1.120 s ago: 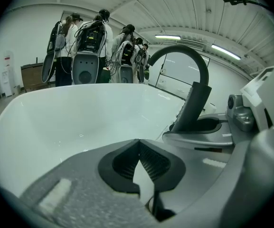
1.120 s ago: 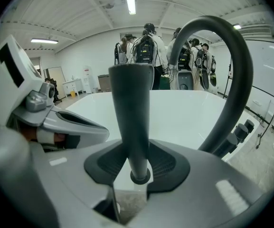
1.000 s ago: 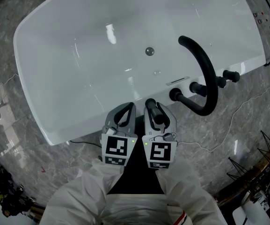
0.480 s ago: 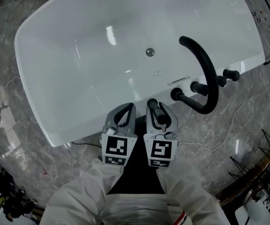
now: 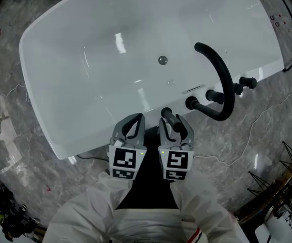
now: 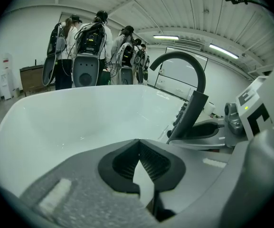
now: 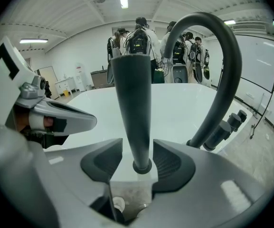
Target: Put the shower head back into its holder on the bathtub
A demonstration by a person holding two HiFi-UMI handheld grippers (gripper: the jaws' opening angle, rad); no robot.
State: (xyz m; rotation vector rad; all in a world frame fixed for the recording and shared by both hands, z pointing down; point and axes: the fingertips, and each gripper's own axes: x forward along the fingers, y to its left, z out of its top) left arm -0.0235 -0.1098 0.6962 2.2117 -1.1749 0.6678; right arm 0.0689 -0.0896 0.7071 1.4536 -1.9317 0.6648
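Observation:
The black shower head (image 5: 166, 115) (image 7: 132, 99) stands upright on the near rim of the white bathtub (image 5: 47, 113), its lower end in a round black holder (image 7: 142, 166). My right gripper (image 5: 174, 121) (image 7: 137, 158) straddles its handle. The jaws have just been opening, and there is a gap between each pad and the handle. My left gripper (image 5: 134, 118) (image 6: 139, 149) hangs beside it to the left over the rim, shut with nothing between its pads.
A curved black faucet spout (image 5: 221, 77) (image 7: 229, 65) (image 6: 193, 72) rises just right of the shower head, with black knobs (image 5: 249, 81) beside it. The tub drain (image 5: 162, 60) lies mid-basin. Thin cables (image 5: 267, 116) trail on the marbled floor. Several people (image 6: 89, 37) stand beyond the tub.
The right gripper's jaws have spread away from the shower head's handle, which stays upright in place. Both hands have hardly moved.

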